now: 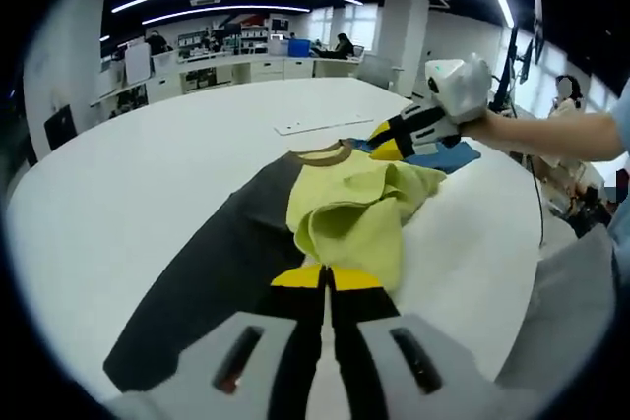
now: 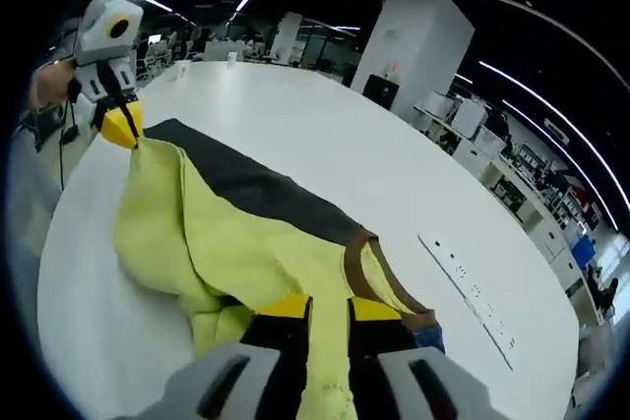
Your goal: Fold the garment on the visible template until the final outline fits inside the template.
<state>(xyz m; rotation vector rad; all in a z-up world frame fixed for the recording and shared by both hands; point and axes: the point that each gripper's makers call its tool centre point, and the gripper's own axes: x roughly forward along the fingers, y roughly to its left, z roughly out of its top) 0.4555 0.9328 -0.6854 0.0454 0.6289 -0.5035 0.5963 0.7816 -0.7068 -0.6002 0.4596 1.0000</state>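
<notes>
Both views face each other closely across the garment (image 1: 349, 209).

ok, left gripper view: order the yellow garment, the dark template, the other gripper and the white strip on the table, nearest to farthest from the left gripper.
1. Yellow garment: pinched at the left gripper tips.
2. Dark template: just beside the tips, to the view's left, under the garment.
3. Right gripper: across the garment, upper right.
4. White strip: beyond the collar, on the white table.
</notes>
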